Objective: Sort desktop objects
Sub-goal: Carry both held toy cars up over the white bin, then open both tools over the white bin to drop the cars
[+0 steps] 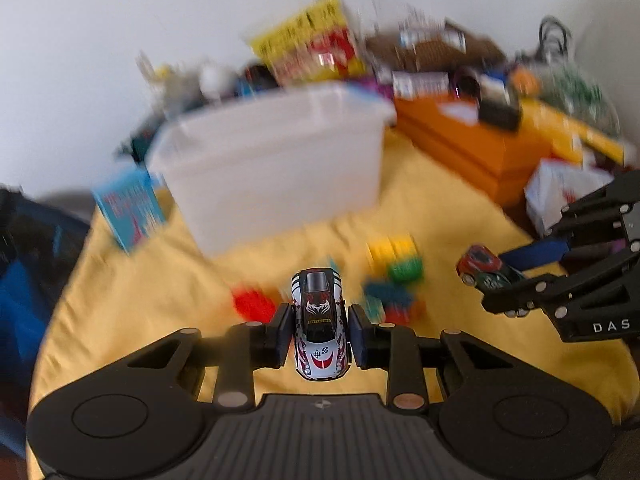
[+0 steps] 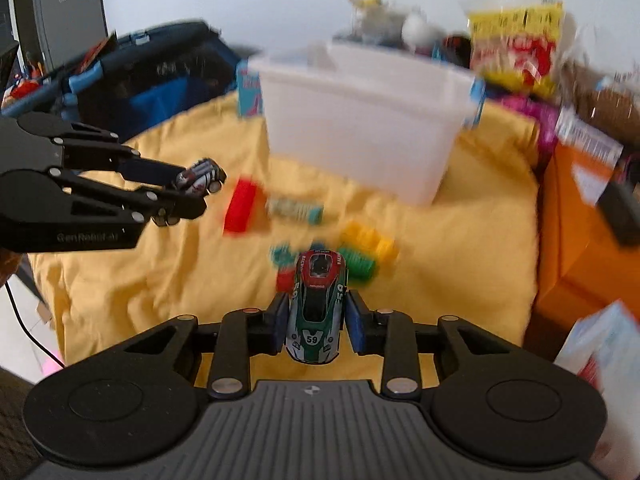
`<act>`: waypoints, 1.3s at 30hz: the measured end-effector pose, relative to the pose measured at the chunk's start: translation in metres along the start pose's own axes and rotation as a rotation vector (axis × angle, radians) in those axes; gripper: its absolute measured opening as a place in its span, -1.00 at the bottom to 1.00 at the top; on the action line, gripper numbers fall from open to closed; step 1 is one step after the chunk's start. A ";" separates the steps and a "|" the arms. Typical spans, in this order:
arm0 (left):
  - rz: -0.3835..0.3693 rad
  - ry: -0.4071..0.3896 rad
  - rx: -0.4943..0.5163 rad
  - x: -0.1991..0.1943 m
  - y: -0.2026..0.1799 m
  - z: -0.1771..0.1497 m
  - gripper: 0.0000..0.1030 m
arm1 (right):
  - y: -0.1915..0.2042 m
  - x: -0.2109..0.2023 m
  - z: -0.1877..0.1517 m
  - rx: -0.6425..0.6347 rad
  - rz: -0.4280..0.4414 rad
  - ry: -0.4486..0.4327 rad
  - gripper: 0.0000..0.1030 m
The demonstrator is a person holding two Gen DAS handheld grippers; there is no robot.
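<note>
My left gripper is shut on a white toy car with black and red flames, held above the yellow cloth. That car and the left gripper also show at the left of the right wrist view. My right gripper is shut on a green and white toy car numbered 59, which appears again as the car at the right of the left wrist view. Loose building bricks in red, yellow, green and blue lie on the cloth. Behind them stands a white plastic bin.
An orange box stands at the right with small items on it. A blue booklet leans left of the bin. A yellow snack bag and clutter line the back wall. A dark blue bag sits off the table's left side.
</note>
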State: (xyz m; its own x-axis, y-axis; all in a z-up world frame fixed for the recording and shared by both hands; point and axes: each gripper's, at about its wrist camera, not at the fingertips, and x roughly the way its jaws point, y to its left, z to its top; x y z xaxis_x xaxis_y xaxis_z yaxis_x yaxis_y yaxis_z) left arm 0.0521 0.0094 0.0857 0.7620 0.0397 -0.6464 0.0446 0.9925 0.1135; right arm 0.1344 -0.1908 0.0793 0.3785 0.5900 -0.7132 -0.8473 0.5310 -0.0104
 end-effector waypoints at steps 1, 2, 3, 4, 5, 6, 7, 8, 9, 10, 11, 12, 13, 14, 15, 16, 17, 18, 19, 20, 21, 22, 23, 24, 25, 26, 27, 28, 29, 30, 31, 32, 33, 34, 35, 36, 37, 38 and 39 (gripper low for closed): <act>0.009 -0.019 0.006 -0.002 0.002 0.007 -0.36 | -0.002 -0.003 0.007 0.000 -0.009 -0.023 -0.34; 0.017 -0.040 0.010 -0.005 0.004 0.016 -0.36 | -0.005 -0.007 0.016 0.001 -0.016 -0.045 -0.34; 0.020 -0.056 0.008 -0.007 0.005 0.022 -0.36 | -0.008 -0.009 0.022 -0.001 -0.022 -0.064 -0.34; 0.019 -0.078 0.007 -0.009 0.008 0.030 -0.36 | -0.010 -0.011 0.030 -0.005 -0.033 -0.085 -0.34; 0.019 -0.092 0.012 -0.009 0.010 0.036 -0.36 | -0.012 -0.012 0.037 -0.011 -0.042 -0.103 -0.34; 0.026 -0.109 0.020 -0.010 0.012 0.044 -0.36 | -0.015 -0.011 0.045 -0.015 -0.049 -0.119 -0.34; 0.033 -0.125 0.028 -0.009 0.015 0.052 -0.36 | -0.018 -0.010 0.052 -0.014 -0.052 -0.134 -0.34; 0.040 -0.143 0.037 -0.008 0.018 0.059 -0.36 | -0.022 -0.009 0.060 -0.005 -0.052 -0.150 -0.34; 0.053 -0.162 0.047 -0.006 0.022 0.068 -0.36 | -0.027 -0.008 0.067 0.008 -0.052 -0.169 -0.34; 0.061 -0.175 0.049 -0.004 0.024 0.074 -0.36 | -0.030 -0.006 0.075 0.021 -0.055 -0.186 -0.34; 0.067 -0.189 0.048 -0.002 0.029 0.082 -0.36 | -0.034 -0.003 0.083 0.039 -0.063 -0.208 -0.34; 0.072 -0.204 0.043 0.002 0.034 0.090 -0.36 | -0.038 0.000 0.090 0.058 -0.070 -0.229 -0.34; 0.080 -0.215 0.038 0.005 0.039 0.097 -0.36 | -0.043 0.003 0.098 0.083 -0.072 -0.256 -0.34; 0.091 -0.224 0.030 0.011 0.045 0.107 -0.36 | -0.048 0.006 0.102 0.106 -0.061 -0.283 -0.34; 0.097 -0.232 0.020 0.016 0.050 0.114 -0.36 | -0.052 0.011 0.109 0.125 -0.046 -0.301 -0.34; 0.102 -0.239 0.011 0.022 0.056 0.121 -0.36 | -0.056 0.015 0.114 0.139 -0.038 -0.315 -0.34; 0.111 -0.242 0.002 0.028 0.062 0.129 -0.36 | -0.059 0.021 0.120 0.150 -0.033 -0.331 -0.34; 0.121 -0.247 -0.009 0.036 0.068 0.138 -0.36 | -0.061 0.027 0.127 0.158 -0.034 -0.339 -0.34; 0.129 -0.256 -0.014 0.042 0.073 0.145 -0.36 | -0.063 0.032 0.133 0.167 -0.042 -0.339 -0.34; 0.141 -0.258 -0.011 0.049 0.077 0.152 -0.36 | -0.065 0.039 0.141 0.178 -0.054 -0.343 -0.34; 0.155 -0.252 -0.009 0.057 0.081 0.160 -0.36 | -0.066 0.044 0.146 0.184 -0.059 -0.347 -0.34; 0.159 -0.253 -0.009 0.060 0.082 0.163 -0.36 | -0.067 0.048 0.151 0.188 -0.069 -0.345 -0.34; 0.167 -0.253 -0.007 0.068 0.082 0.168 -0.36 | -0.068 0.054 0.156 0.193 -0.085 -0.338 -0.34; 0.179 -0.243 -0.002 0.075 0.081 0.171 -0.36 | -0.069 0.060 0.160 0.196 -0.095 -0.329 -0.34; 0.189 -0.228 0.001 0.083 0.082 0.174 -0.36 | -0.071 0.067 0.163 0.196 -0.105 -0.312 -0.34; 0.200 -0.208 0.003 0.094 0.083 0.175 -0.36 | -0.071 0.072 0.164 0.199 -0.118 -0.293 -0.34; 0.208 -0.186 0.010 0.102 0.082 0.176 -0.36 | -0.073 0.079 0.166 0.206 -0.127 -0.270 -0.34; 0.215 -0.156 0.024 0.112 0.081 0.175 -0.36 | -0.075 0.086 0.165 0.211 -0.128 -0.253 -0.33; 0.226 -0.128 0.040 0.121 0.080 0.173 -0.36 | -0.077 0.093 0.164 0.211 -0.129 -0.242 -0.33; 0.234 -0.109 0.054 0.129 0.078 0.169 -0.36 | -0.079 0.099 0.161 0.206 -0.132 -0.237 -0.33; 0.234 -0.087 0.065 0.135 0.077 0.165 -0.35 | -0.082 0.105 0.158 0.205 -0.130 -0.228 -0.30; 0.223 -0.056 0.075 0.142 0.075 0.162 -0.34 | -0.085 0.110 0.157 0.212 -0.120 -0.213 -0.28; 0.214 -0.043 0.078 0.145 0.075 0.160 -0.34 | -0.087 0.113 0.156 0.220 -0.111 -0.198 -0.28; 0.209 -0.034 0.078 0.147 0.074 0.159 -0.26 | -0.088 0.114 0.154 0.222 -0.105 -0.186 -0.16; 0.209 -0.023 0.071 0.147 0.074 0.157 -0.06 | -0.088 0.113 0.152 0.218 -0.103 -0.183 -0.12; 0.207 -0.020 0.057 0.145 0.075 0.156 0.02 | -0.086 0.111 0.151 0.209 -0.104 -0.188 -0.10; 0.200 -0.028 0.045 0.140 0.076 0.154 0.06 | -0.084 0.107 0.150 0.198 -0.104 -0.195 -0.07; 0.185 -0.042 0.034 0.132 0.076 0.151 0.06 | -0.082 0.101 0.148 0.190 -0.102 -0.205 -0.03; 0.167 -0.050 0.026 0.125 0.075 0.149 0.06 | -0.080 0.095 0.146 0.186 -0.097 -0.216 0.01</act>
State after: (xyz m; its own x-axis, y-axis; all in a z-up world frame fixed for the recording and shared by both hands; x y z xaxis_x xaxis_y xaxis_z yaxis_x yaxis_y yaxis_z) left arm 0.2473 0.0720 0.1257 0.7916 0.1974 -0.5783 -0.0695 0.9693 0.2357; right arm 0.2931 -0.0883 0.1148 0.5413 0.6363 -0.5496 -0.7283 0.6815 0.0717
